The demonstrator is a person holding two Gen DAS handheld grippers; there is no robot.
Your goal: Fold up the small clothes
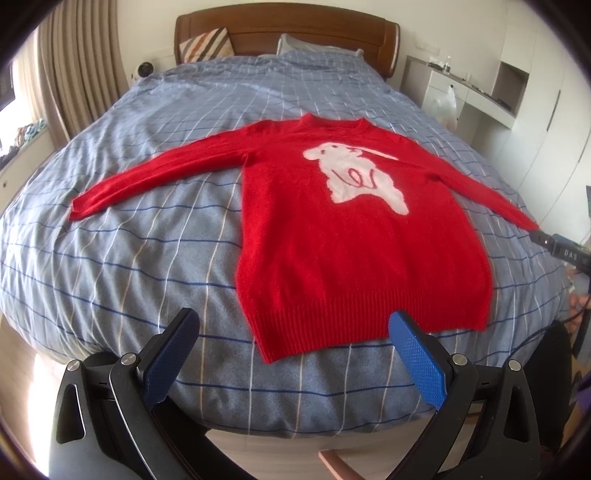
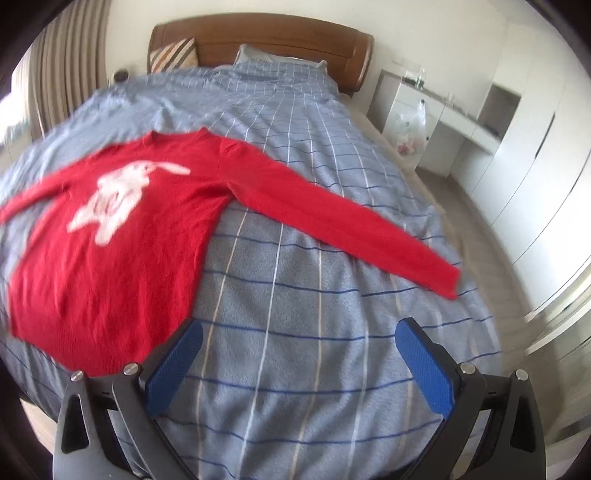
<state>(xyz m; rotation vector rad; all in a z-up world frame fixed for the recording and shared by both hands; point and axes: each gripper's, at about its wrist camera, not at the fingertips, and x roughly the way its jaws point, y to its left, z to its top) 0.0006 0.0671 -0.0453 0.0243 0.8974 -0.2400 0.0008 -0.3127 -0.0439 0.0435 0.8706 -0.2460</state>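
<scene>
Red and soft, the sweater [image 1: 354, 251] lies flat on the bed [image 1: 155, 258], front side up. It has a white bunny [image 1: 354, 173] on the chest. Both sleeves are stretched out to the sides. The neck points to the wooden headboard [image 1: 288, 33] and the ribbed bottom edge is near the foot of the bed. The bed cover is grey-blue with white and dark blue lines.

The left gripper [image 1: 295, 354] hangs over the foot of the bed, just in front of the sweater's bottom edge. Its two blue pads [image 1: 417, 358] are spread wide apart and hold nothing.

The right gripper [image 2: 299, 362] is over the bare cover, beside the sweater and below the sleeve that reaches out to the right. Its pads are spread wide too, and hold nothing. The right wrist picture is blurry on the sweater side.

A striped pillow [image 1: 207, 44] leans on the headboard. A plastic bag [image 2: 410, 125] sits by the white desk [image 2: 461, 122] on the right. Curtains [image 1: 74, 74] hang on the left.
</scene>
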